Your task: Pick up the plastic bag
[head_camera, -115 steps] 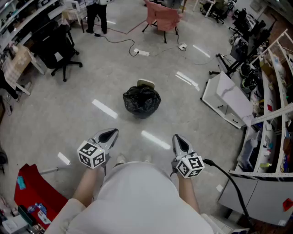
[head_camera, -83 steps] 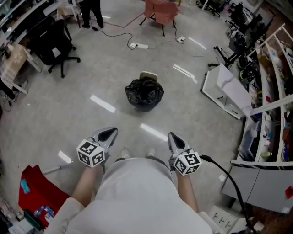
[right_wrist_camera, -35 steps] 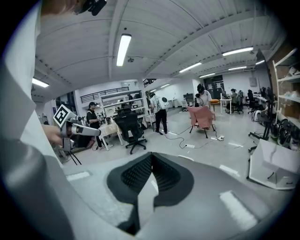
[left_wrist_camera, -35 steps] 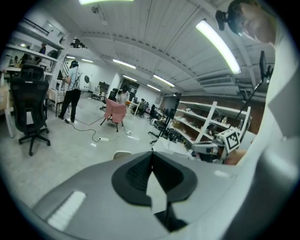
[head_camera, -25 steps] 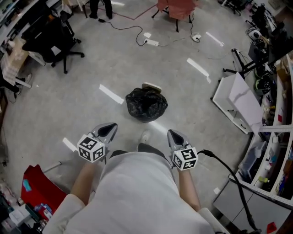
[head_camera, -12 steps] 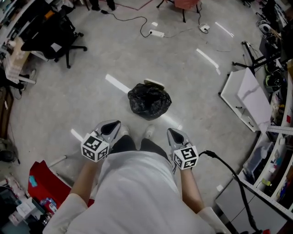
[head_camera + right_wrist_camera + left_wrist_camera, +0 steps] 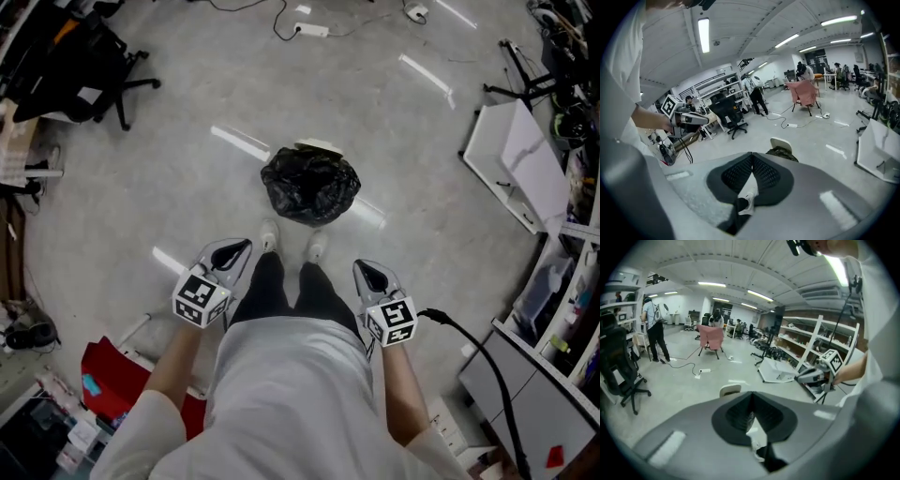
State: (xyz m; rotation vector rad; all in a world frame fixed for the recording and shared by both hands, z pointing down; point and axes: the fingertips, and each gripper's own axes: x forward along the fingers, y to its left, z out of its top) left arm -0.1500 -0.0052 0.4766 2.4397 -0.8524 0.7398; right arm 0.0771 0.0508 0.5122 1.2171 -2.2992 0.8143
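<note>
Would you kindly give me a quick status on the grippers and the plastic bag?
Left gripper and right gripper shut, empty. Black plastic bag on floor, just past the shoes, untouched. Nothing blocking.

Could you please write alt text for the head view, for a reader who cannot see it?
A black plastic bag sits on the grey floor just beyond the person's shoes. The left gripper and right gripper, both shut and empty, flank the legs.

1. A black plastic bag [image 7: 310,186] is seen lying on the pale grey floor [image 7: 187,103], near the middle of the head view.
2. It is bunched into a rounded, glossy lump, and its surface is crumpled all over.
3. It is placed just ahead of the person's shoes [image 7: 317,247], apart from them.
</note>
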